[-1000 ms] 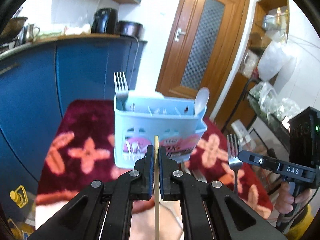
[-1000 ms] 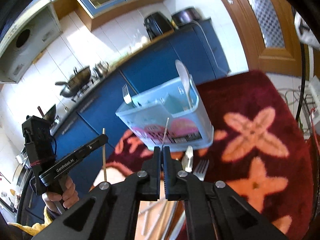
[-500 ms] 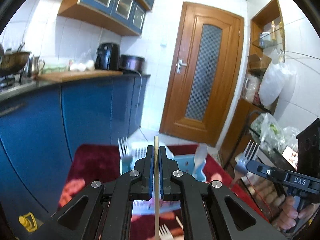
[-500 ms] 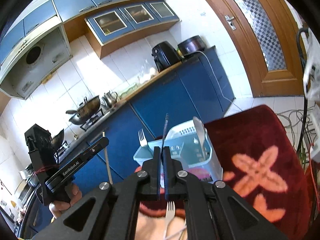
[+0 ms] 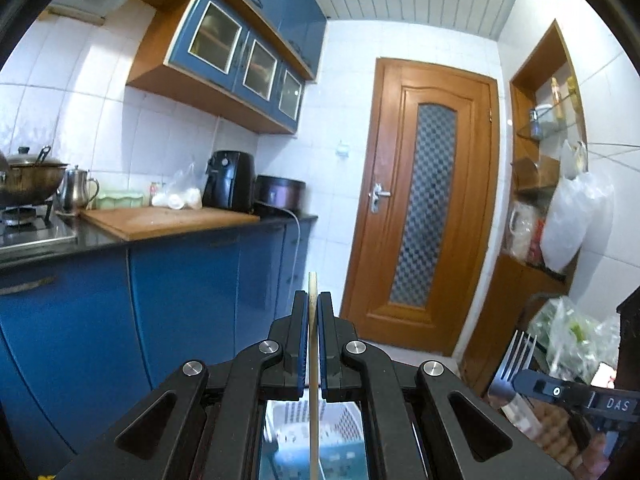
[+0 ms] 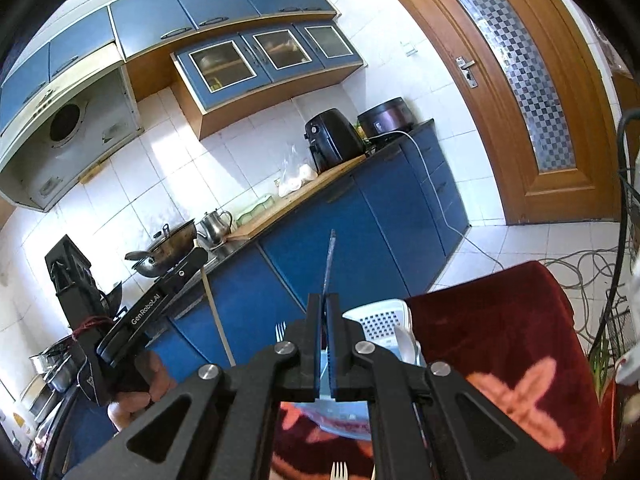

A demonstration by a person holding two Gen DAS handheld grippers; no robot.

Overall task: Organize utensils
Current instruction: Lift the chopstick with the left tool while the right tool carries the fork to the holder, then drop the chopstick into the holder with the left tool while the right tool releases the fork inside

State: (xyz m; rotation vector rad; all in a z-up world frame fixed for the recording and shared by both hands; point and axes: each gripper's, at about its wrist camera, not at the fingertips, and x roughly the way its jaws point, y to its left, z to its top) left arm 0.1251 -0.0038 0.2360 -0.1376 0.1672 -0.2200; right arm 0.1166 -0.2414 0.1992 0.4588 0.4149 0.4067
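Note:
My left gripper (image 5: pixel 313 300) is shut on a wooden chopstick (image 5: pixel 313 360) held upright; it also shows in the right wrist view (image 6: pixel 216 312) at the left. My right gripper (image 6: pixel 325 304) is shut on a metal fork (image 6: pixel 329 260) seen edge-on; its tines show in the left wrist view (image 5: pixel 510 364) at the lower right. The light blue utensil caddy (image 6: pixel 380 320) stands below and just beyond both grippers, with a fork (image 6: pixel 280 332) and a white spoon (image 6: pixel 405 346) upright in it. In the left wrist view the caddy (image 5: pixel 340 432) shows only between the fingers.
The caddy stands on a dark red flowered cloth (image 6: pixel 512 344). Another fork (image 6: pixel 338 470) lies at the bottom edge. Blue kitchen cabinets (image 5: pixel 180 300) and a counter with a wok (image 5: pixel 28 176) are at the left, a wooden door (image 5: pixel 428 208) is behind, and cables (image 6: pixel 580 264) lie on the floor.
Both grippers have risen and tilted up with their utensils still held. The caddy has dropped from the middle of both views to under the fingers.

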